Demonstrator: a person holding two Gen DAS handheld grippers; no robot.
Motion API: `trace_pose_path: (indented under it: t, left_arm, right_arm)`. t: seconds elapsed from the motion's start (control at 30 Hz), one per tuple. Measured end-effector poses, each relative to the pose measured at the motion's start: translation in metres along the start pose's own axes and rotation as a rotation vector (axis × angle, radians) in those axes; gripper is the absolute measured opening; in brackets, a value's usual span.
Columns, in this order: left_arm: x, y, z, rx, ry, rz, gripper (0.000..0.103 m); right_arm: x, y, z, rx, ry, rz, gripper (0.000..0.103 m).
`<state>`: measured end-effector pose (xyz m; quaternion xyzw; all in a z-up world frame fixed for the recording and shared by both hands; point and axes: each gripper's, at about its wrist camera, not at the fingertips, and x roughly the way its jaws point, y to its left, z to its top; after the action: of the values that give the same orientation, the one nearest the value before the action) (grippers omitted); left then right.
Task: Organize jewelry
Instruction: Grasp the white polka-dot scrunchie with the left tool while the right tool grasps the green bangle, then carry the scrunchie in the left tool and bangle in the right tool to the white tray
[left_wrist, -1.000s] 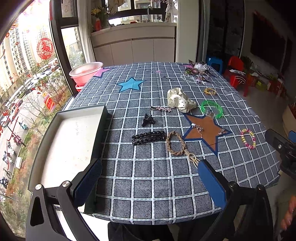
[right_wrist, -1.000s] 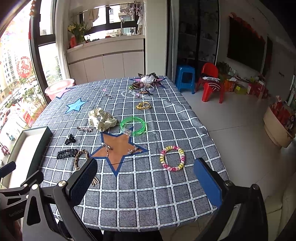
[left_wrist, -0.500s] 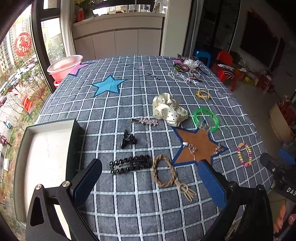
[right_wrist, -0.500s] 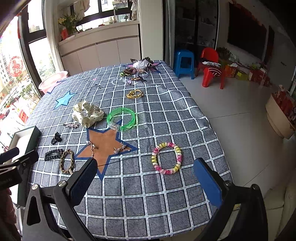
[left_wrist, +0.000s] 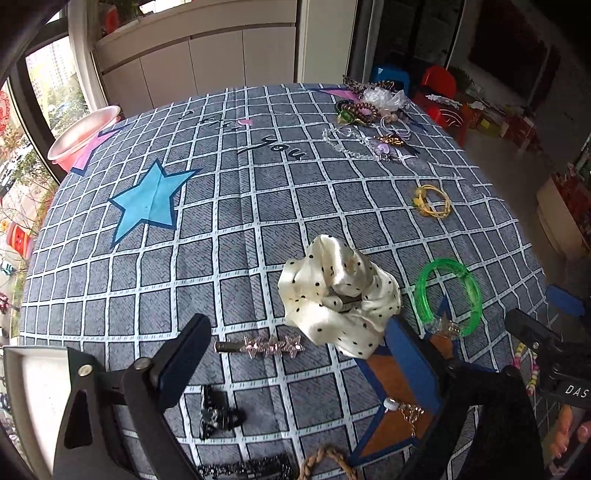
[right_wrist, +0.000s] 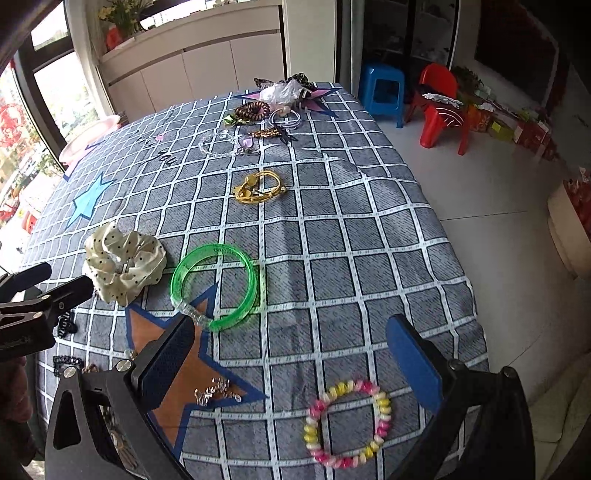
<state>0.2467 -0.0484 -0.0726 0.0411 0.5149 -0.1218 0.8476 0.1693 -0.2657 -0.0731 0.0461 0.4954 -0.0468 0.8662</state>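
My left gripper (left_wrist: 299, 352) is open and hovers low over the checked cloth. A star-studded hair clip (left_wrist: 260, 346) lies between its fingers, untouched. The cream dotted scrunchie (left_wrist: 340, 295) sits just ahead on the right, a black claw clip (left_wrist: 218, 413) just below. My right gripper (right_wrist: 291, 354) is open above the cloth. A pink-yellow coil bracelet (right_wrist: 347, 424) lies under it, a green bangle (right_wrist: 214, 286) ahead to its left, and small earrings (right_wrist: 216, 391) on the brown star. A yellow hair tie (right_wrist: 258, 188) lies farther off.
A white tray (left_wrist: 33, 398) with a dark rim lies at the table's left edge. A pink basin (left_wrist: 83, 136) stands at the far left corner. A heap of hair ties and chains (right_wrist: 269, 107) fills the far end. Beyond the right edge are floor, a blue stool (right_wrist: 382, 88) and a red chair (right_wrist: 441, 107).
Both grippers have moved forward and down toward the table. The star clip now lies between my left fingers, and the coil bracelet sits under the right gripper. Both stayed open.
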Motion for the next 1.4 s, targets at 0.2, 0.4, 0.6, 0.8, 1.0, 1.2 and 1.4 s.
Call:
trace_pose_path:
  t: [0.2,0.4,0.6,0.8,1.0,1.2,1.4]
  left_arm:
    - [0.027,-0.005,0.012,0.036,0.029,-0.006,0.088]
    - [0.043,-0.009,0.015,0.047,0.05,-0.031,0.073]
    - [0.044,-0.019,0.014,0.072,0.043,-0.083,0.026]
    - [0.028,-0.023,0.015,0.066,-0.004,-0.105,0.02]
    - [-0.016,-0.015,0.009,0.047,-0.076,-0.135,0.02]
    - [-0.077,0.005,-0.01,0.012,-0.18,-0.134,0.02]
    - [-0.128,0.057,-0.049,-0.083,-0.241,-0.045,0.02]
  right_arm:
    - [0.036,0.013,0.017,-0.042,0.046,-0.005,0.087]
    - [0.061,0.02,0.019,-0.071,0.1,-0.005,0.069]
    - [0.058,0.025,0.018,-0.104,0.074,-0.003,0.039]
    - [0.053,0.023,0.016,-0.081,0.063,0.025,0.007]
    - [0.028,0.017,0.015,-0.055,0.013,0.043,0.007]
    - [-0.007,0.026,0.016,-0.058,-0.021,0.083,0.007]
    - [-0.046,0.068,0.012,-0.105,-0.066,0.149,0.007]
